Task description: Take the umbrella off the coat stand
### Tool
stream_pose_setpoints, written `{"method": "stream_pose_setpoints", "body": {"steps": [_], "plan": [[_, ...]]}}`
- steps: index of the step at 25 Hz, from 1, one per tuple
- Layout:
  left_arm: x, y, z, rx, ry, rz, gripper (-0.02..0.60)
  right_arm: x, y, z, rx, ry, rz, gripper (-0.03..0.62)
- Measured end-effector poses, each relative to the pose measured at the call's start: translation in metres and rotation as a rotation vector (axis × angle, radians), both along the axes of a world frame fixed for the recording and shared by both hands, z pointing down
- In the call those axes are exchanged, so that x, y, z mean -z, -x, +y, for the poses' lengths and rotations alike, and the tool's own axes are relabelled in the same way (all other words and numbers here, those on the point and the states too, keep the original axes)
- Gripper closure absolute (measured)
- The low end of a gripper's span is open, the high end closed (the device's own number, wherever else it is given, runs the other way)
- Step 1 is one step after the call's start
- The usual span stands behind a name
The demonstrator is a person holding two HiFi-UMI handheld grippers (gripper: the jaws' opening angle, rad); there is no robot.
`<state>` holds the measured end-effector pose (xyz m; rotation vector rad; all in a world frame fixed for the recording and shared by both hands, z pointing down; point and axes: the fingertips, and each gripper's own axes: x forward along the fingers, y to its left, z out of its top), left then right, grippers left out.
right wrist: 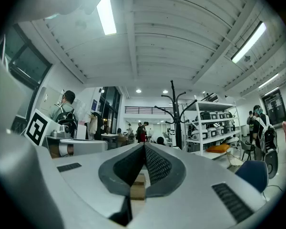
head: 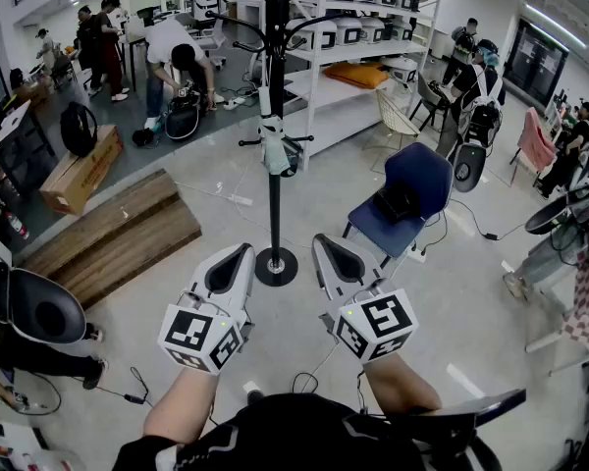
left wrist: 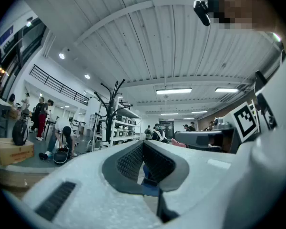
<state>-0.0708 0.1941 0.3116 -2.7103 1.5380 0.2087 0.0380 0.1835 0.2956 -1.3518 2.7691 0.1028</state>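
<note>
A black coat stand [head: 274, 204] rises from a round base on the floor straight ahead. A folded pale umbrella [head: 274, 148] hangs against its pole, about halfway up. Both grippers are held low, side by side, short of the base. My left gripper [head: 246, 251] is shut with nothing in it, and so is my right gripper [head: 318, 240]. The left gripper view shows the shut left gripper [left wrist: 144, 145] and the coat stand [left wrist: 112, 112] far off to the left. In the right gripper view the right gripper [right wrist: 144, 146] is shut and the coat stand [right wrist: 174, 113] is distant; the umbrella cannot be made out.
A blue chair [head: 409, 196] with a black item on it stands right of the stand. A wooden pallet [head: 113, 234] and a cardboard box [head: 79, 170] lie to the left. White shelving [head: 363, 57] stands behind. Cables run over the floor; several people work around the room.
</note>
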Motion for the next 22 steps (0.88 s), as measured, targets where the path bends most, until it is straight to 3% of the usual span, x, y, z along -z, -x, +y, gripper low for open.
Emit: {"method": "stream_pose_setpoints", "body": {"steps": [11, 22], "plan": [[0.002, -0.012, 0.006, 0.052, 0.0, -0.003, 0.574, 0.006, -0.001, 0.002, -0.043, -0.004, 0.009, 0.587], [0.003, -0.003, 0.002, 0.023, 0.001, 0.012, 0.574, 0.005, 0.01, -0.002, -0.075, -0.011, 0.007, 0.586]]}}
